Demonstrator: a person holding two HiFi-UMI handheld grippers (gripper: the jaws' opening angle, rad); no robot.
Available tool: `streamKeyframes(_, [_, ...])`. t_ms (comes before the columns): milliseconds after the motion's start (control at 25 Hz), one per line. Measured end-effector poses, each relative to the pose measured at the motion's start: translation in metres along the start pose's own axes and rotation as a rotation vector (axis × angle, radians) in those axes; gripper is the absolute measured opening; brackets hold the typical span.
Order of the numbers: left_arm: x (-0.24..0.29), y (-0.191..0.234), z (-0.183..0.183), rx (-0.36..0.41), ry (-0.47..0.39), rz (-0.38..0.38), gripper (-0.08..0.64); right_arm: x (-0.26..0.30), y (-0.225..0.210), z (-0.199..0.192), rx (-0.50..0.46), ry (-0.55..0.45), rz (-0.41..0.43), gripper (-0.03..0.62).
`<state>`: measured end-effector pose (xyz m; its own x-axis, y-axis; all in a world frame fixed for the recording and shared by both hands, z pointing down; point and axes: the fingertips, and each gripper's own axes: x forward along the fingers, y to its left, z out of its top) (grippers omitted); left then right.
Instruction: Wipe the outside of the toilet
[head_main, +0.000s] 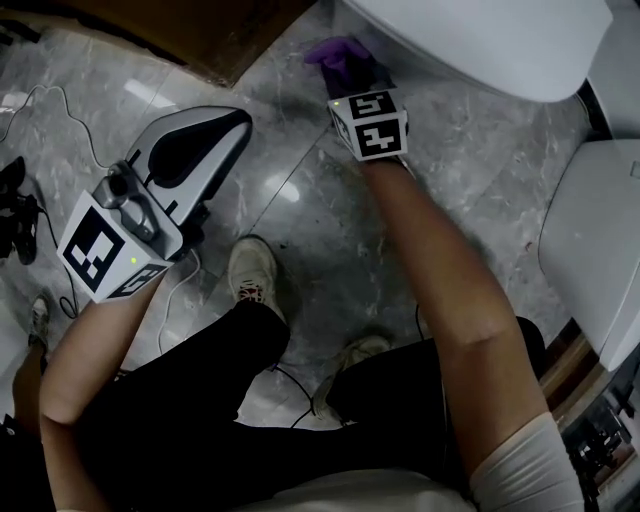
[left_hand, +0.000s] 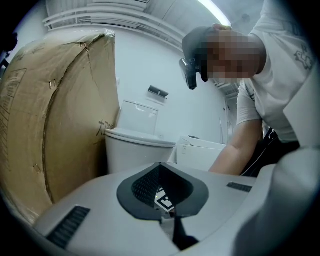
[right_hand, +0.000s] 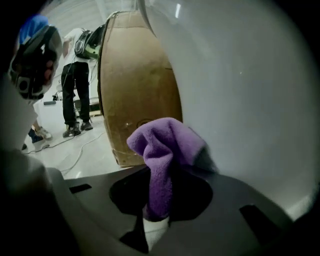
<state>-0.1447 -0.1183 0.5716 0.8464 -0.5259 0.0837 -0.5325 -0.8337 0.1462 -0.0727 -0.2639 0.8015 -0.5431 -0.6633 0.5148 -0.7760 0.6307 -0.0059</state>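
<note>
The white toilet bowl (head_main: 480, 40) fills the top of the head view and the right side of the right gripper view (right_hand: 240, 90). My right gripper (head_main: 352, 80) is shut on a purple cloth (head_main: 338, 55). In the right gripper view the bunched cloth (right_hand: 165, 145) sticks up from the jaws and touches the bowl's outer wall. My left gripper (head_main: 225, 125) hangs lower left over the floor, away from the toilet, jaws together and holding nothing. From the left gripper view (left_hand: 161, 172) the toilet (left_hand: 135, 145) stands further off, past the jaws.
A cardboard box (head_main: 200, 30) stands left of the toilet, close to the cloth (right_hand: 135, 90). Another white toilet part (head_main: 600, 230) lies at the right. My shoes (head_main: 255, 270) and a cable (head_main: 180, 290) are on the marble floor. Someone stands in the background (right_hand: 75, 80).
</note>
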Motion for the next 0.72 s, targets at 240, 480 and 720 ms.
streamKeyframes(240, [0.020, -0.013, 0.003, 0.018, -0.008, -0.053, 0.006, -0.047, -0.052, -0.056, 0.013, 0.062, -0.068, 0.078])
streamKeyframes(480, [0.050, -0.027, 0.009, 0.035, -0.018, -0.115, 0.006, -0.101, -0.115, -0.072, 0.064, 0.050, -0.184, 0.083])
streamKeyframes(720, [0.080, -0.040, 0.020, 0.057, -0.034, -0.171, 0.006, -0.170, -0.207, -0.061, 0.171, -0.035, -0.365, 0.081])
